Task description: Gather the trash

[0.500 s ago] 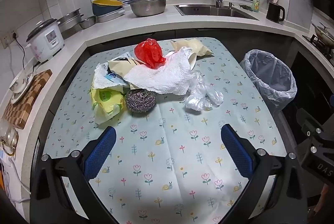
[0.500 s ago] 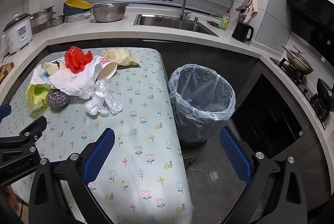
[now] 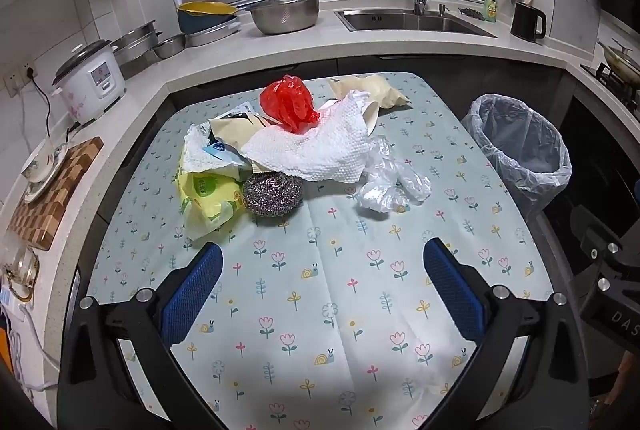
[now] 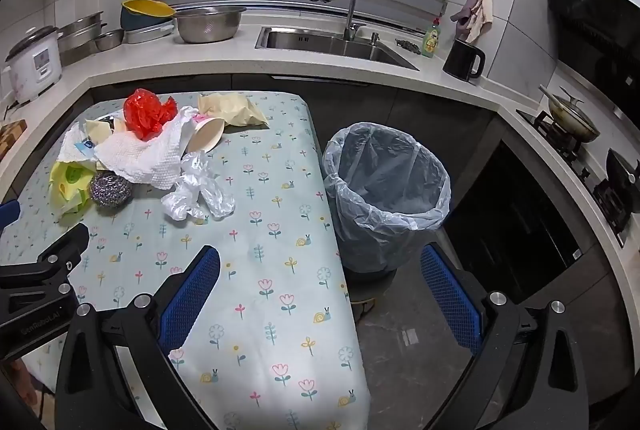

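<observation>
A pile of trash lies on the flowered table (image 3: 320,310): a red plastic bag (image 3: 289,103), a white paper towel (image 3: 316,145), a steel scourer (image 3: 273,194), a yellow-green wrapper (image 3: 204,193), a clear plastic bag (image 3: 390,181), a paper cup (image 4: 208,139) and a beige packet (image 3: 368,89). A bin with a clear liner (image 4: 384,189) stands on the floor right of the table. My left gripper (image 3: 320,290) is open and empty, above the table in front of the pile. My right gripper (image 4: 320,302) is open and empty, over the table's right edge near the bin.
A counter runs behind and around the table with a rice cooker (image 3: 90,77), metal bowls (image 3: 286,13), a sink (image 3: 408,21) and a black kettle (image 3: 528,21). A wooden board (image 3: 52,197) lies at the left. A stove with a pan (image 4: 572,121) is at the right.
</observation>
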A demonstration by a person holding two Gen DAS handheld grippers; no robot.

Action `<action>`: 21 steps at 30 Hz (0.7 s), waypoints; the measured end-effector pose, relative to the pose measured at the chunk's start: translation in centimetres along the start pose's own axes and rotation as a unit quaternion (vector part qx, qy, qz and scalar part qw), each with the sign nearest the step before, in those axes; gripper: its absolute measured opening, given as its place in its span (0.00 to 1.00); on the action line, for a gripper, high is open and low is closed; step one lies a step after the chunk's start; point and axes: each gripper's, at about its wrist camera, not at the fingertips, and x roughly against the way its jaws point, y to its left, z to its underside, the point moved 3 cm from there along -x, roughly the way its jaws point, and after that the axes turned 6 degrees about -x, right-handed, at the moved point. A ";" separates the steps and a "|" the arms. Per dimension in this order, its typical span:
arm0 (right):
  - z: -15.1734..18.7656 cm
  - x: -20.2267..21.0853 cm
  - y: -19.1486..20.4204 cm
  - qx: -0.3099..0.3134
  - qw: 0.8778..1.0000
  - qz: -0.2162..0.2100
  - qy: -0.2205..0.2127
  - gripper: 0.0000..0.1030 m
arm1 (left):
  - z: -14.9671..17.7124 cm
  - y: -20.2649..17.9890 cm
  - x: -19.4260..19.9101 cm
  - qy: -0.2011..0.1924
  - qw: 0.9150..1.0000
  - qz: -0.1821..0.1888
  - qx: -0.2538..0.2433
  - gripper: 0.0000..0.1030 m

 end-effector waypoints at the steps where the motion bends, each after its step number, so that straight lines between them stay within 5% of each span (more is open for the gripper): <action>1: 0.0 0.0 0.0 0.001 1.000 0.000 -0.001 0.93 | 0.1 0.1 -0.2 0.000 1.000 0.001 0.000 0.93; 21: 0.1 0.0 0.2 0.003 1.000 -0.002 0.000 0.93 | -0.4 -1.2 0.1 0.002 1.000 0.001 -0.003 0.93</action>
